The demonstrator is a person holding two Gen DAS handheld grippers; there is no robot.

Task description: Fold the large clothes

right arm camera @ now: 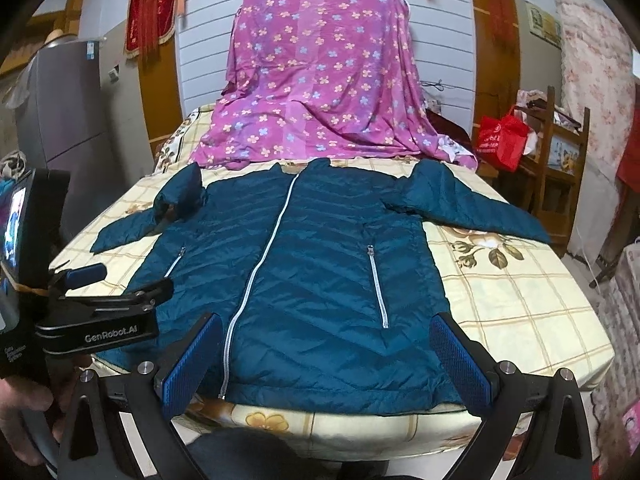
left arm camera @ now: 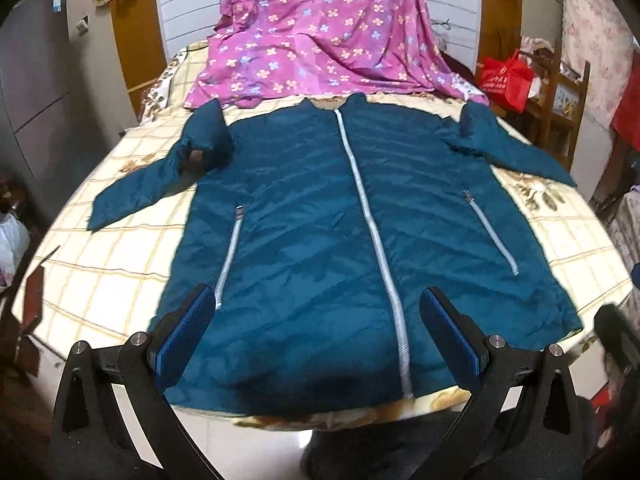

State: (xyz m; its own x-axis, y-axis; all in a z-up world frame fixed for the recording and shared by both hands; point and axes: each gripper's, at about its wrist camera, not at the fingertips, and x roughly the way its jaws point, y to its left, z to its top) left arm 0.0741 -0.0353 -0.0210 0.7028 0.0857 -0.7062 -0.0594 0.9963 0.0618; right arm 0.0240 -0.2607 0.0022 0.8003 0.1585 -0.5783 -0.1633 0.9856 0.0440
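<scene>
Jacket, dark teal and quilted, lies face up and spread flat on the bed, collar toward 12 o'clock and hem at the near edge toward 6 o'clock. Its pale central zipper is closed from collar to hem, and a short zipped pocket sits on each side of it. One sleeve reaches out toward 9 o'clock with its upper part bunched into a hump at the shoulder; the other stretches toward 3 o'clock and lies flatter. The bed cover is cream with a yellow check and flower prints. At 12 o'clock beyond the collar, a pink flowered sheet drapes over something tall. A red bag rests on a wooden chair at about 2 o'clock; its contents cannot be made out.

The left gripper hovers over the hem with its blue-padded fingers spread wide, holding nothing. The right gripper hangs above the hem too, fingers likewise spread and empty. In the right wrist view the left gripper's body sits at 9 o'clock, with a hand on its handle.
</scene>
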